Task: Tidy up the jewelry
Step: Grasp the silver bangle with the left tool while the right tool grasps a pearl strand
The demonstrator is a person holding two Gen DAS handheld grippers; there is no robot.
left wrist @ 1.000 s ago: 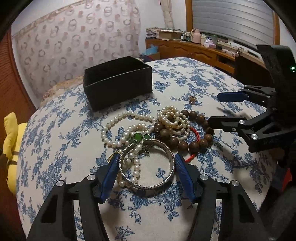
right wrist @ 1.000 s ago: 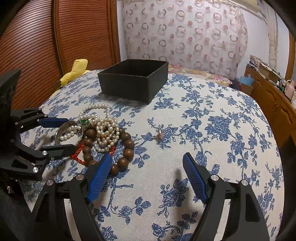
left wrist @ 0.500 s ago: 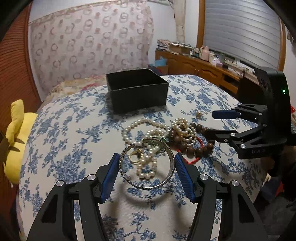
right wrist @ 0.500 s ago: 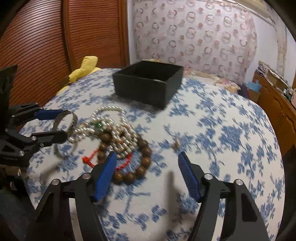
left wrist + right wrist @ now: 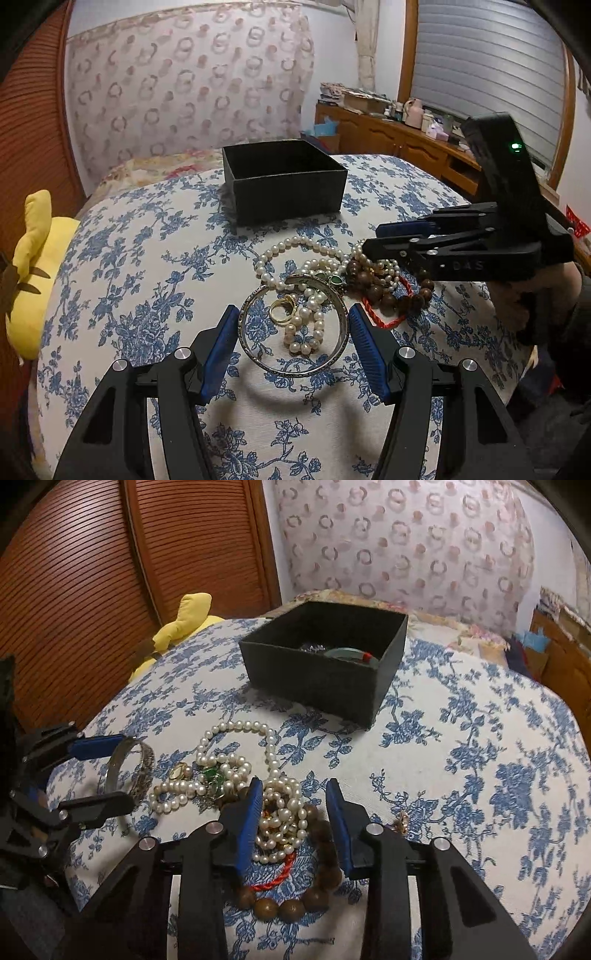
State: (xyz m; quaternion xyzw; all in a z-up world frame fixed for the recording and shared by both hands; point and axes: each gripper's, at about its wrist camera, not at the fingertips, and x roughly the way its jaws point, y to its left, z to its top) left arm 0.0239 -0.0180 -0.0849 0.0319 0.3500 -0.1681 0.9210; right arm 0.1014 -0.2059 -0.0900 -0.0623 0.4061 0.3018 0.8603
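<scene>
A matt, felt-like cloth finish is seen on the black box (image 5: pixel 325 672). Before the box, the bedspread (image 5: pixel 480 760) is woven cotton, printed blue. On it, a polished, engraved metal bangle (image 5: pixel 293 334), glossy pearl strands (image 5: pixel 236 753) and smooth dark wooden beads (image 5: pixel 291 908) are seen. Ribbed blue rubber lines the matt black plastic tongs (image 5: pixel 295 812).

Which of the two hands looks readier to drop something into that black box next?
Probably the left gripper: its pads already clasp the silver metal bangle, raised off the cloth. The right gripper is only closing around the small-pearl bracelet. Black open box lies straight ahead.
</scene>
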